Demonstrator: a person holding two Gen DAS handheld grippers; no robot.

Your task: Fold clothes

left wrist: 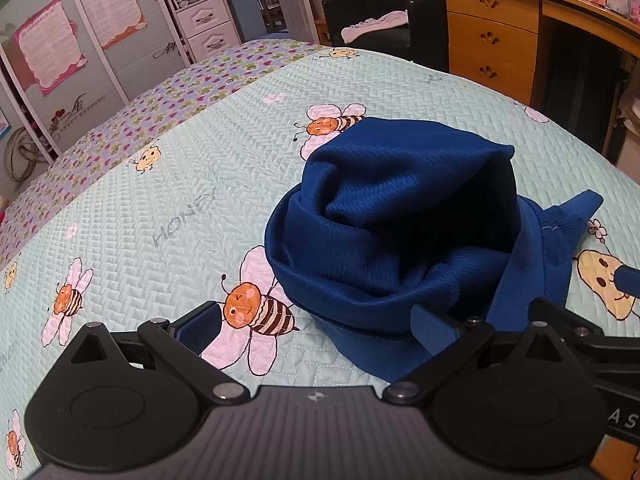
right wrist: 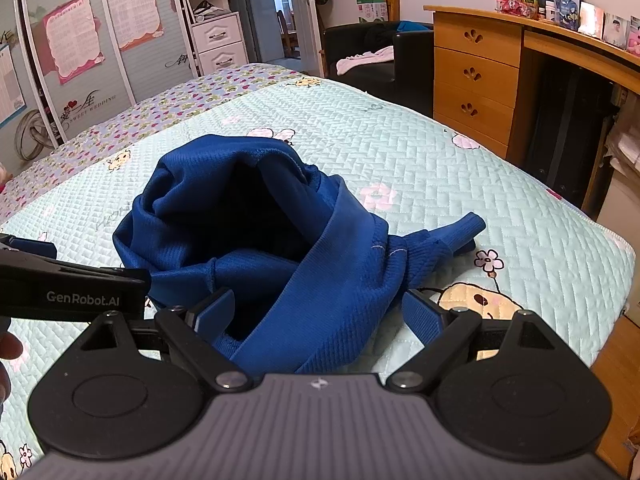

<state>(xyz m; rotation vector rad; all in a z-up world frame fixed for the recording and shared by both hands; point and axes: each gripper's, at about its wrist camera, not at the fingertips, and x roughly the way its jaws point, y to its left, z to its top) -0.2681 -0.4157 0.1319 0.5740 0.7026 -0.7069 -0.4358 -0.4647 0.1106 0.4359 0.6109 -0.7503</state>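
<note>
A blue garment (left wrist: pixel 400 232) is lying in a crumpled heap on the bed (left wrist: pixel 160 200), toward its near edge and the corner beside the wooden desk (right wrist: pixel 480 72), with one ribbed cuff (right wrist: pixel 460 232) sticking out toward that side. The left gripper (left wrist: pixel 320 322) is hovering low at the heap's near edge with its fingers spread wide, gripping nothing. The right gripper (right wrist: pixel 320 312) is also standing spread apart, its fingers on both sides of a fold of the cloth without pinching it
</note>
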